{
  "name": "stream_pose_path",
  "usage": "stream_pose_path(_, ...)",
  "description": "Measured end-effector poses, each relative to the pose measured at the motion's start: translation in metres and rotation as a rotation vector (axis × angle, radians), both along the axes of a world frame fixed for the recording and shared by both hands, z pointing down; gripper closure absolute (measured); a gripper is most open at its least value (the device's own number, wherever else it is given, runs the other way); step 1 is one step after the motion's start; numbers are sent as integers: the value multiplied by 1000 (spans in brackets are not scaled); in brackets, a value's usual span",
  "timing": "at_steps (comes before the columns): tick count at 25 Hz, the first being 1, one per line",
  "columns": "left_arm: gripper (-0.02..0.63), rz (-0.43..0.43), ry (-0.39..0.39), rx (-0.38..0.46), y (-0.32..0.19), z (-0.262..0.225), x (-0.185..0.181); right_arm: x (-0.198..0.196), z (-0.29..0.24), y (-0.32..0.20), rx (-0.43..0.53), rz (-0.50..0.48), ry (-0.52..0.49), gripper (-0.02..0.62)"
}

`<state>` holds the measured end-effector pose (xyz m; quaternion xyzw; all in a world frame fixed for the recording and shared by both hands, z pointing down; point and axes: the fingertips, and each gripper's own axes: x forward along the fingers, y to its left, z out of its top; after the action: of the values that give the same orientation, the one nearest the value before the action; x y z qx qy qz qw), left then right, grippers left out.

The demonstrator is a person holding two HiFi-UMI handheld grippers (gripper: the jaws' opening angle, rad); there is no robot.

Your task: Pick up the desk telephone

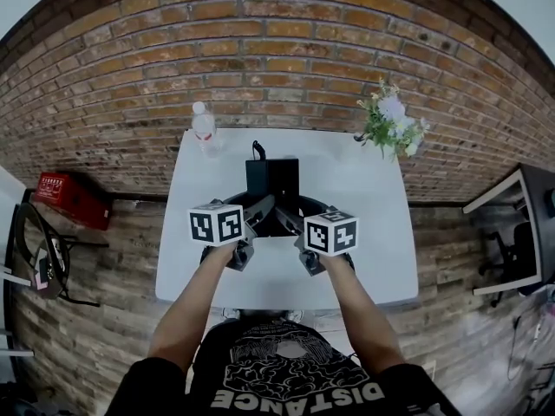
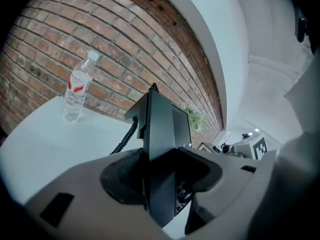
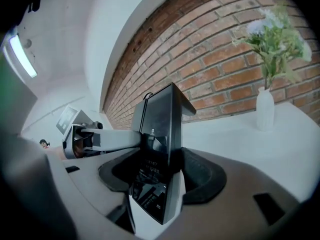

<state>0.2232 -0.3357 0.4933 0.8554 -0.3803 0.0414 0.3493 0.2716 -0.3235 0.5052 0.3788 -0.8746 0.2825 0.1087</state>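
Head view: we see the left gripper (image 1: pixel 260 211) and right gripper (image 1: pixel 293 217), fingers clamped on the phone (image 1: pixel 272 180) over the table (image 1: pixel 373 258); we judge uneven lifting could twist it loose.

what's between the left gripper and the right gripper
The black desk telephone, clamped from either side by the left gripper and the right gripper. The head view shows it.

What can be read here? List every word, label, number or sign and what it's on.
"DISTANCE": on the person's black shirt, seen upside down.
Red label on the water bottle: too blurred to read.
White print on the red box: too small to read.
Small print on the desk telephone: too blurred to read.
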Motion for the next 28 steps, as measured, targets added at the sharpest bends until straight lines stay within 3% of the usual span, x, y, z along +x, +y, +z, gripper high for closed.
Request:
stream_pose_path(16, 396, 4, 13, 306, -10, -150, -7, -6, -145, -14, 330, 25, -3, 342)
stream_pose_path(28, 396, 18, 13, 436, -3, -198, -3, -3, -192, -8, 454, 58, 3, 342)
